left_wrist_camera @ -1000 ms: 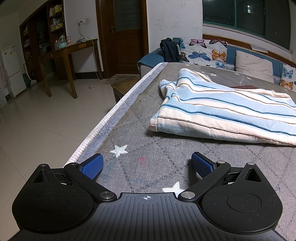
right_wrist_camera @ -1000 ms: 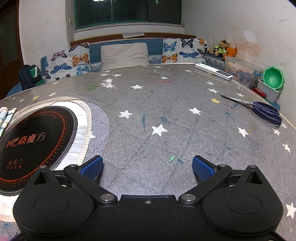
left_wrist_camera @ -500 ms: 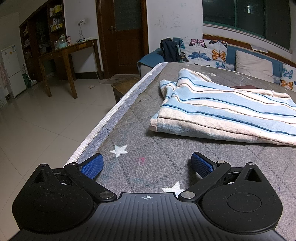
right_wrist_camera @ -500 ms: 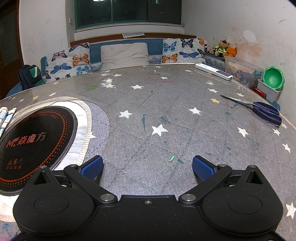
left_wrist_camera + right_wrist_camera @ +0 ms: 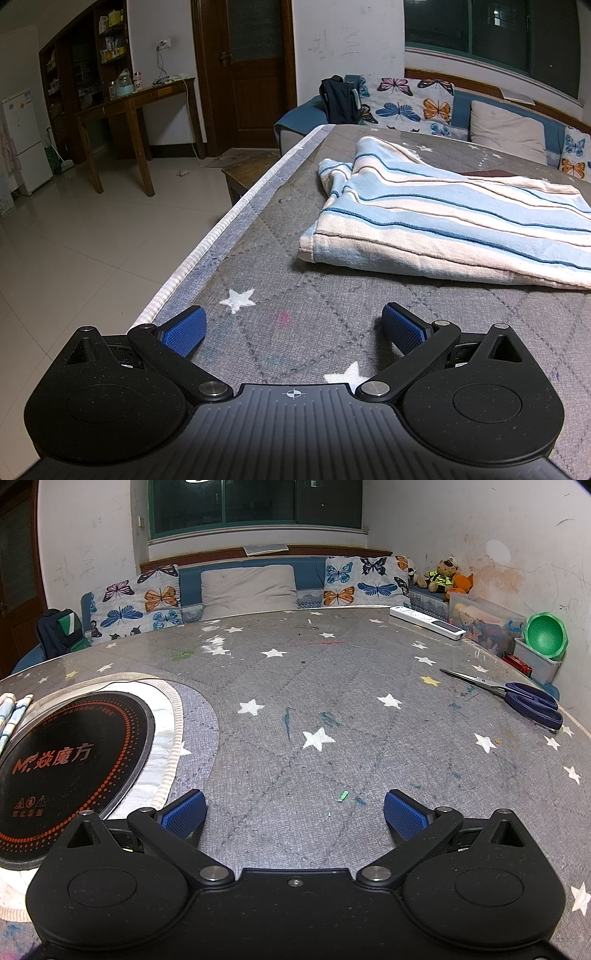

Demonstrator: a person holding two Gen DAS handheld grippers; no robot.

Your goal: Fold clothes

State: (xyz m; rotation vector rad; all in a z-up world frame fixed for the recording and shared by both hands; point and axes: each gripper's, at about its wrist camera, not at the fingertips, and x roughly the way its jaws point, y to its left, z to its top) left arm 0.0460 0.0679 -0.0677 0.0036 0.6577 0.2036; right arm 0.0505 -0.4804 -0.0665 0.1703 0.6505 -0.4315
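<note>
Striped knit garment [image 5: 454, 229] folded on quilted tablecloth [image 5: 295, 332]

Dim indoor ceiling light, sharp focus, strong fisheye bending, dark vignetted corners.

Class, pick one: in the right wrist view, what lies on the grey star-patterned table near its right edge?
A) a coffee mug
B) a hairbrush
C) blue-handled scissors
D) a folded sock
C: blue-handled scissors lie flat on the table near its right edge, blades pointing left.
</note>
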